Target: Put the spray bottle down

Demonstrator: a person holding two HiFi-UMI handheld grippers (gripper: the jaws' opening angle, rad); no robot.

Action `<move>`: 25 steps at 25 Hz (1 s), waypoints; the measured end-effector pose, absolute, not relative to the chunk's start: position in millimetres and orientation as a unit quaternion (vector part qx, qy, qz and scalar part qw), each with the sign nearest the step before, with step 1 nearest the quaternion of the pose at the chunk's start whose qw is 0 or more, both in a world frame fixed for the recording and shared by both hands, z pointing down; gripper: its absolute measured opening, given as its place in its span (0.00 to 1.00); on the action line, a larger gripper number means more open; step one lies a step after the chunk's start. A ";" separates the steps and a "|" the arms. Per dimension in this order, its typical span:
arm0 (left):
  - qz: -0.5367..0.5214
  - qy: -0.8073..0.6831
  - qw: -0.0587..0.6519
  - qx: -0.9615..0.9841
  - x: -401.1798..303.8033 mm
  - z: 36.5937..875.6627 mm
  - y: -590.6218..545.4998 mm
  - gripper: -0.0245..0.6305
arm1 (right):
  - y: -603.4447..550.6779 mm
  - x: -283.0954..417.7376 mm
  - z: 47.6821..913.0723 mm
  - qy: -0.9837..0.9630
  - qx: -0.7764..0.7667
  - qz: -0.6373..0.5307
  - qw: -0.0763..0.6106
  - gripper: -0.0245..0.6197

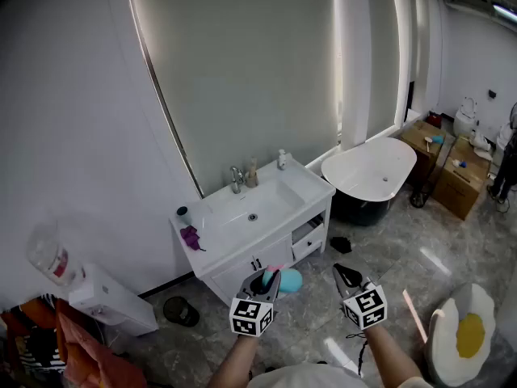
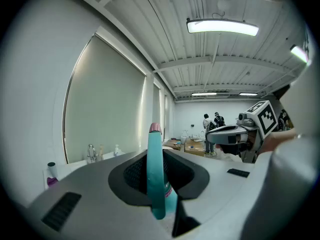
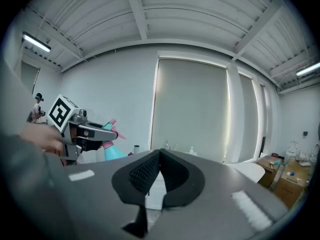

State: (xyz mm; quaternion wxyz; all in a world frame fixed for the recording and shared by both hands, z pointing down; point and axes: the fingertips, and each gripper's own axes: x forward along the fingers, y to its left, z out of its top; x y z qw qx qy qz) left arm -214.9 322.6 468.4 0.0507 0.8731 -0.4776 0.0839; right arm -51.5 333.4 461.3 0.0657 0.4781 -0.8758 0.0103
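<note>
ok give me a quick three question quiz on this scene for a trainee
1. True or false: the right gripper holds the spray bottle.
2. In the head view, what stands to the right of the vanity? A bathtub, B ladder, C fridge.
3. Fill in: the right gripper's jaws are ____.
Key: 1 false, the left gripper holds it; 2 A; 3 together.

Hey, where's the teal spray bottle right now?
In the head view the spray bottle is low and centre, clamped in the left tongs, in front of the white sink cabinet and just left of the right tongs.
</note>
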 end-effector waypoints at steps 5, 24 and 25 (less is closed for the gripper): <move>0.082 -0.477 0.051 0.873 -211.8 468.3 323.1 0.14 | 332.9 -47.5 462.2 -0.876 0.478 0.015 0.062 0.05; 0.084 -0.478 0.059 0.872 -168.9 480.7 320.9 0.14 | 324.1 -0.2 482.8 -0.870 0.487 0.047 0.059 0.05; 0.084 -0.479 0.060 0.872 -164.3 482.8 319.4 0.14 | 322.5 4.1 484.3 -0.871 0.485 0.048 0.059 0.05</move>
